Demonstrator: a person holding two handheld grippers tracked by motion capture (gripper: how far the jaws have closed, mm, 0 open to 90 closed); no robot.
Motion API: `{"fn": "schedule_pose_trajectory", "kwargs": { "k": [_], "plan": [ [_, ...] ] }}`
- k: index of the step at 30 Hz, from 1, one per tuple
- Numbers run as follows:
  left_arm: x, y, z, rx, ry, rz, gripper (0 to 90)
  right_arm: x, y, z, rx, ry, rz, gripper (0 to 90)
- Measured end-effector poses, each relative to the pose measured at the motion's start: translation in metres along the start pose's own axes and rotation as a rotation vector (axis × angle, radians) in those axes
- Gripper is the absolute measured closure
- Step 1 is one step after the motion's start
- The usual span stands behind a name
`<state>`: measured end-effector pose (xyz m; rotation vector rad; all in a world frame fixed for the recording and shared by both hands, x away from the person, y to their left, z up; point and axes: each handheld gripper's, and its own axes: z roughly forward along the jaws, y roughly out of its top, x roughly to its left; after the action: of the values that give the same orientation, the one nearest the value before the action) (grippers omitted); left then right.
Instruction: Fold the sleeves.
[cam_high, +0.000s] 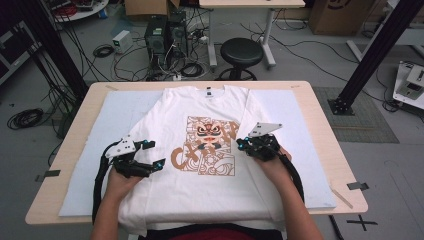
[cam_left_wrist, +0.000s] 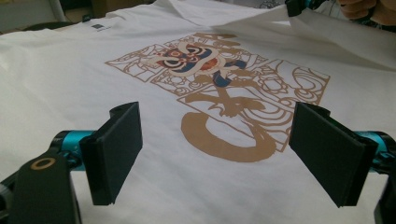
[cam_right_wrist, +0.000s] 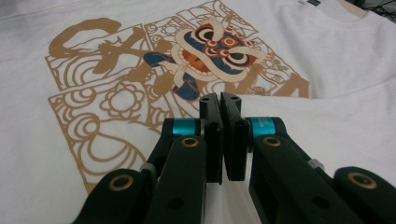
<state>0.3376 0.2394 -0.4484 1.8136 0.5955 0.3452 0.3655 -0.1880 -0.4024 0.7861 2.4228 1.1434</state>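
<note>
white t-shirt (cam_high: 210, 145) lies face up on a pale blue mat (cam_high: 95, 165) on the wooden table (cam_high: 62, 165), collar away from the person, hem hanging over the near edge. the brown and blue lion-dance print (cam_high: 205, 147) sits mid-chest.

right gripper (cam_high: 241, 144): jaws together, pinched on the shirt's right side panel. in the right gripper view the white cloth runs up between the closed pads, and the fold it has drawn already covers the near corner of the print. in the left gripper view the same fold shows as a lifted ridge of cloth (cam_left_wrist: 261, 21) at the top right, hanging from that gripper.

left gripper (cam_high: 152, 155): jaws wide apart, nothing between them, hovering low over the shirt's left side. the left gripper view looks along its black pads (cam_left_wrist: 116, 149) at flat cloth and print.

handling, as a judgement: thin cotton knit, light, limp, no stiffness at all. it will sag and drape from any single pinch, and drags along the mat rather than sliding cleanly. not fragile, not slippery. best held at an edge or seam, one layer only, with a pinch near the shoulder and another near the hem on the same side so the fold line stays straight. the left side seam, near the open jaws, looks the natural next hold.
</note>
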Motion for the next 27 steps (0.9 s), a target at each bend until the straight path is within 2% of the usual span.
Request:
{"fn": "schedule_pose_trajectory", "kwargs": {
  "k": [5, 13, 15, 18, 19, 21, 27],
  "plan": [
    [0.0, 0.0, 0.0, 0.001, 0.0, 0.0, 17.4, 0.006, 0.01, 0.01, 0.008, 0.008, -0.02, 88.8],
    [0.0, 0.0, 0.0, 0.001, 0.0, 0.0, 17.4, 0.01, 0.021, 0.019, 0.018, 0.008, -0.025, 88.6],
    [0.0, 0.0, 0.0, 0.0, 0.001, 0.0, 17.4, 0.011, 0.019, 0.02, 0.016, 0.001, -0.022, 80.9],
    [0.0, 0.0, 0.0, 0.002, -0.003, 0.0, 17.4, 0.01, 0.016, 0.013, -0.007, -0.009, 0.003, 72.7],
    [0.0, 0.0, 0.0, 0.002, -0.003, 0.0, 17.4, 0.01, 0.016, 0.013, -0.007, -0.009, 0.003, 72.7],
    [-0.001, 0.0, 0.001, 0.003, 0.0, 0.004, 17.4, 0.008, 0.009, -0.002, -0.052, -0.02, 0.033, 68.2],
    [-0.001, 0.0, 0.001, 0.003, 0.0, 0.004, 17.4, 0.003, -0.01, -0.024, -0.078, -0.029, 0.059, 65.3]
  ]
}}
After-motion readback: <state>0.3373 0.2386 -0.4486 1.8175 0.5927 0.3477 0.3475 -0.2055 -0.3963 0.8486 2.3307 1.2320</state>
